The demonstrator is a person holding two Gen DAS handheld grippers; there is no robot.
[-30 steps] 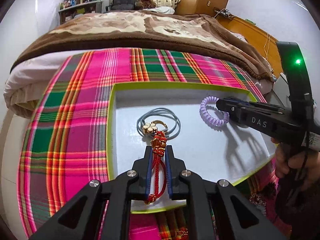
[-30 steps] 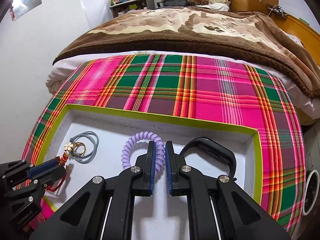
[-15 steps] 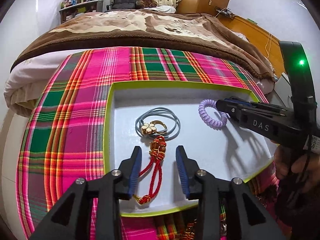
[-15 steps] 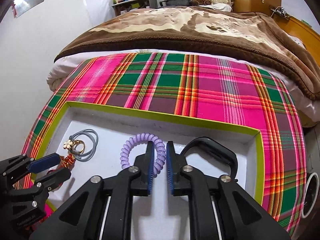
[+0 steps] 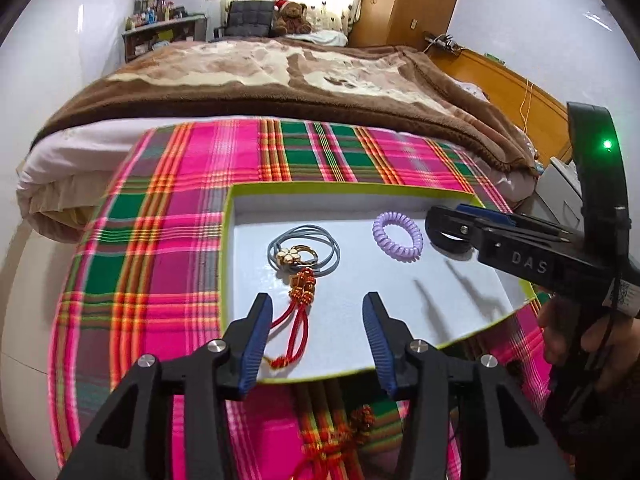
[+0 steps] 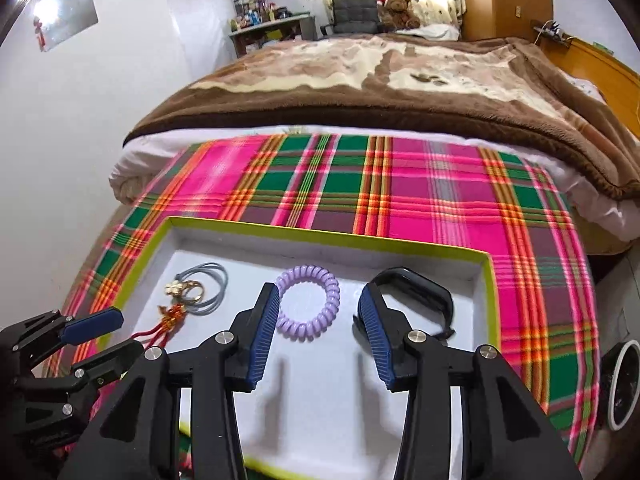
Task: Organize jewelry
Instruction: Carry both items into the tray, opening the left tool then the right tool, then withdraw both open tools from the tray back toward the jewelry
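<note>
A white tray with a lime-green rim [image 5: 224, 264] [image 6: 320, 234] lies on a plaid cloth. In it are a grey hair tie with a flower charm [image 5: 304, 254] [image 6: 208, 288], a red knotted tassel [image 5: 298, 312] [image 6: 172, 314], a purple spiral hair tie [image 5: 398, 236] [image 6: 332, 280] and a black band [image 6: 416, 284]. My left gripper [image 5: 317, 300] [image 6: 128, 332] hovers over the tassel with its jaws opening; the tassel lies free near the left finger. My right gripper [image 6: 320, 292] [image 5: 444, 220] is also opening, and the purple coil rests on the tray between its fingers, untouched.
The plaid cloth [image 6: 400, 192] covers the foot of a bed with a brown blanket [image 5: 280, 92]. Another red tassel [image 5: 340, 440] lies on the cloth just in front of the tray. A person's hand [image 5: 568, 332] holds the right gripper. A white round object [image 6: 624, 384] sits at the far right.
Both grippers went from shut to open. The left let go of the red tassel and the right let go of the purple coil. Both pulled back a little from the tray.
</note>
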